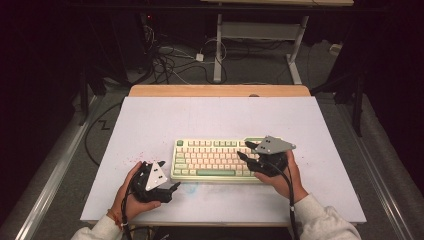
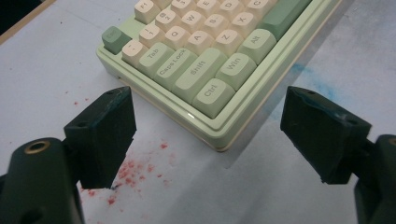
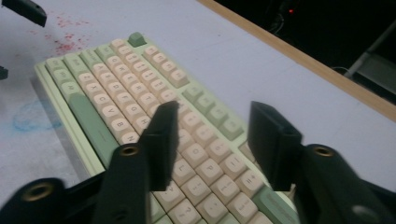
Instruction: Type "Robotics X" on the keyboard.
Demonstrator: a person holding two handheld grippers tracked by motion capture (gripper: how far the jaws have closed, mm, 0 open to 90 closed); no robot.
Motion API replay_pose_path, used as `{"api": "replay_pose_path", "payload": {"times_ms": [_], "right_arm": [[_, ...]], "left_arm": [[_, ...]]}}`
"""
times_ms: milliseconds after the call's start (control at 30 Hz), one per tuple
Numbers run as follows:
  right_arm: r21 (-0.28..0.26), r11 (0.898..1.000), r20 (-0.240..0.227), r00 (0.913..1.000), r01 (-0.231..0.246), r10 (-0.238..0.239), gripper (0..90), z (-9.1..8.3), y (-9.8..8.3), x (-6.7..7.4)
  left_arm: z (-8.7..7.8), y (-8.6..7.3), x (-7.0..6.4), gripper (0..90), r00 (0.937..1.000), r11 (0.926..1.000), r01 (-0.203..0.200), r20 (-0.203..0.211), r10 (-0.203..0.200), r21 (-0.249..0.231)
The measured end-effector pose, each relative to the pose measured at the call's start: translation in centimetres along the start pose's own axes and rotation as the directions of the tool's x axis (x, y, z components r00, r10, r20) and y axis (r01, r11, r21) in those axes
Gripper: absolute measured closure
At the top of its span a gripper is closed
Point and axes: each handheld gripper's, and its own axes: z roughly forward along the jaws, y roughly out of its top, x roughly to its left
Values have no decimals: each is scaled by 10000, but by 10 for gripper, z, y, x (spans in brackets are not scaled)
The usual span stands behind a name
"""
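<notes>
Nearest the person, the left gripper (image 1: 167, 192) sat at about seven o'clock on the white table (image 1: 150, 120), held in the left hand (image 1: 131, 192). Its jaws stood wide apart and released, with nothing between them; in the left gripper view they framed the near left corner of the keyboard (image 2: 219, 70), just short of it and not touching. Red specks (image 2: 133, 170) dotted the table under the left jaw, and a faint blue smear (image 2: 308, 79) lay along the keyboard's front edge.

Farther in, at about five o'clock, the right hand (image 1: 285, 175) held the right gripper (image 1: 244, 151) above the keyboard's right end. Its jaws were parted and released, gripping nothing, with keys visible in the gap between them.

The pale green keyboard (image 1: 210, 160) lay flat a little nearer than the table's centre, long side across. At twelve o'clock ran the table's wooden edge (image 1: 220, 90).
</notes>
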Motion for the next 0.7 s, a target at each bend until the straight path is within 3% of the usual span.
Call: {"api": "replay_pose_path", "payload": {"times_ms": [200, 333, 500, 633, 700], "right_arm": [[-383, 9990, 461, 9987, -221, 238, 330, -18, -9, -4], [-429, 9990, 763, 9969, -146, 179, 300, -30, -16, -2], [-618, 9979, 884, 9958, -184, 239, 254, -45, -29, 0], [-701, 9975, 1203, 9927, -42, 126, 243, -56, -41, 5], [-664, 9977, 1202, 9925, -148, 227, 240, -60, -48, 7]], "left_arm": [[0, 1, 0, 169, 10000, 10000, 9, 21, -9, -7], [1, 2, 0, 170, 10000, 10000, 63, -5, -63, -16], [-2, 3, 1, 188, 9990, 9987, 450, 97, -448, -248], [-6, 5, 3, 253, 9988, 9979, 486, -5, -487, -433], [-8, 7, 4, 313, 9983, 9971, 566, 177, -558, -502]]}}
